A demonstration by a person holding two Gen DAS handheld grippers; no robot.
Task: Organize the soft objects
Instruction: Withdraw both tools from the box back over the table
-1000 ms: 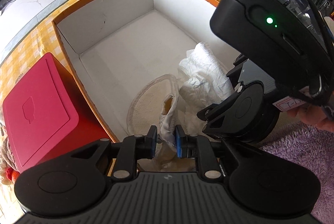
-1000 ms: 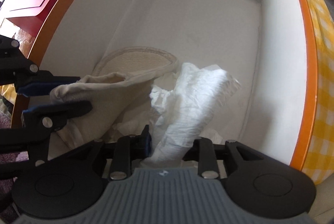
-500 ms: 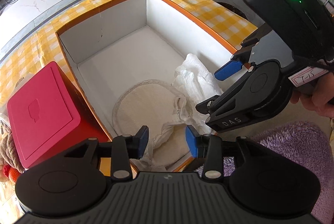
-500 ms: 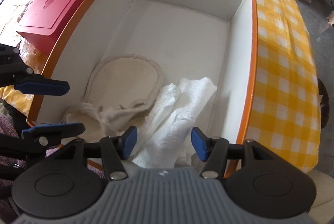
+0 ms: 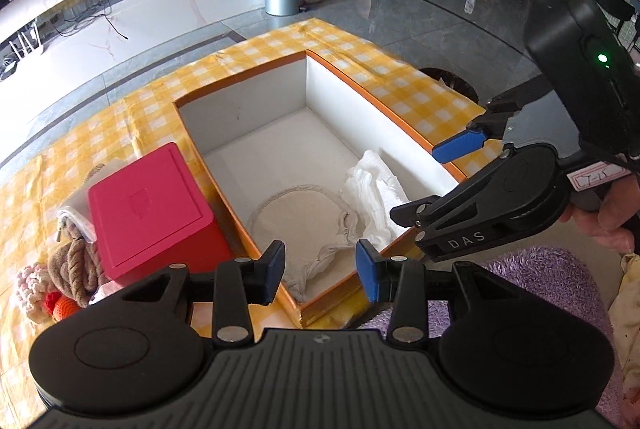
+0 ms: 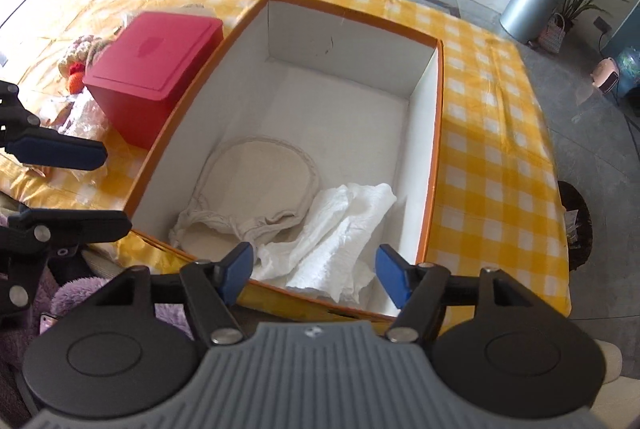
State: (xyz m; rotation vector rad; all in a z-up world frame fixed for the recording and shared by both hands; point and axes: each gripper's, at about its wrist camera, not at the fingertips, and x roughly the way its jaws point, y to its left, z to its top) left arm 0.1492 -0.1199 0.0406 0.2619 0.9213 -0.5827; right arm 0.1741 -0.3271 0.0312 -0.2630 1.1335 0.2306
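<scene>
Both grippers, left gripper point(image 5: 320, 271) and right gripper point(image 6: 316, 273), hover wide open and empty over the orange box's point(image 6: 436, 149) near end, where the beige pouch point(image 6: 256, 185) and white cloth point(image 6: 340, 229) lie. Next, probably, the knitted toys point(image 5: 60, 269) beyond the red box point(image 5: 152, 205).

The white cloth point(image 6: 332, 229) has its near end hidden behind the box's front wall point(image 6: 304, 299) in the right wrist view. The soft toys point(image 5: 60, 269) beside the red box point(image 5: 148, 209) are partly hidden by it, perhaps knitted. The purple rug point(image 5: 560, 281) runs off the frame's right edge
</scene>
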